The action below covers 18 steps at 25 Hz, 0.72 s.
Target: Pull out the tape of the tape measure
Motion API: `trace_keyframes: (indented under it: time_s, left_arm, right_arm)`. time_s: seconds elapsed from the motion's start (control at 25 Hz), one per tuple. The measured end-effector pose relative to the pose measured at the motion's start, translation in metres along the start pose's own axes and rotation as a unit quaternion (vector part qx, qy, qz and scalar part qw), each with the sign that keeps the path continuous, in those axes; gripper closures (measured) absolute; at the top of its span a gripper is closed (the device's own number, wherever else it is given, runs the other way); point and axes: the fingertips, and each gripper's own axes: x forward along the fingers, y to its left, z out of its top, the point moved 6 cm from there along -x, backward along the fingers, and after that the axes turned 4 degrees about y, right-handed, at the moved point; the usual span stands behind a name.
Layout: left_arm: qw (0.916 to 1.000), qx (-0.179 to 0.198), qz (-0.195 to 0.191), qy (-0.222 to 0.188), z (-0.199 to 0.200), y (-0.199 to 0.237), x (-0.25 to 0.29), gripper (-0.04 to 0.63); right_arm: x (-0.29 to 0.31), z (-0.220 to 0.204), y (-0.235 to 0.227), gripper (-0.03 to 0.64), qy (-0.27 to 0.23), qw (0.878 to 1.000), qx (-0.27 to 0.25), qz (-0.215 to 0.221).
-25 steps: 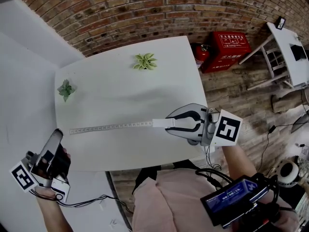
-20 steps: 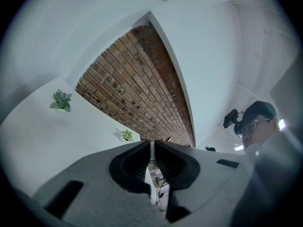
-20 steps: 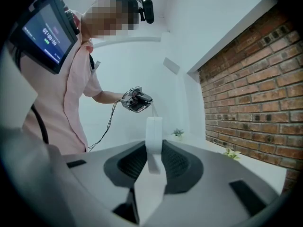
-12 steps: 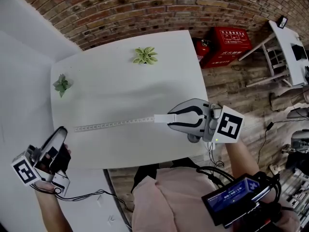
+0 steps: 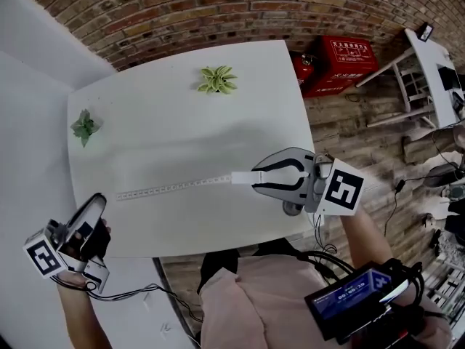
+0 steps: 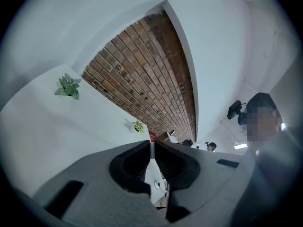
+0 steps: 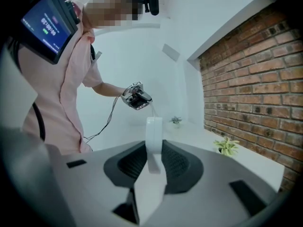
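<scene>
Right tool (image 5: 254, 181) grips the white case (image 5: 242, 177) near the desk's (image 5: 182, 122) right edge, jaws part-open to its width, anchoring it; tape (image 5: 174, 187) lies drawn out towards the near-left corner; left tool (image 6: 151, 144), jaws almost together, appears to pinch the thin tape end just off that corner, presumably to resist recoil
</scene>
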Motion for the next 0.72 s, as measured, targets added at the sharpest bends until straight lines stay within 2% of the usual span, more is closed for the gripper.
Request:
trace_keyframes:
  time_s: [0.36, 0.72]
  left_arm:
    - [1.0000, 0.001, 0.008, 0.000, -0.004, 0.010, 0.004, 0.557]
    - [0.9999, -0.005, 0.004, 0.012, -0.016, 0.031, 0.001, 0.557]
  right_arm:
    - [0.004, -0.005, -0.003, 0.518, 0.021, 1.000, -0.002, 0.001]
    - [0.011, -0.010, -0.005, 0.518, 0.036, 0.999, -0.036, 0.011]
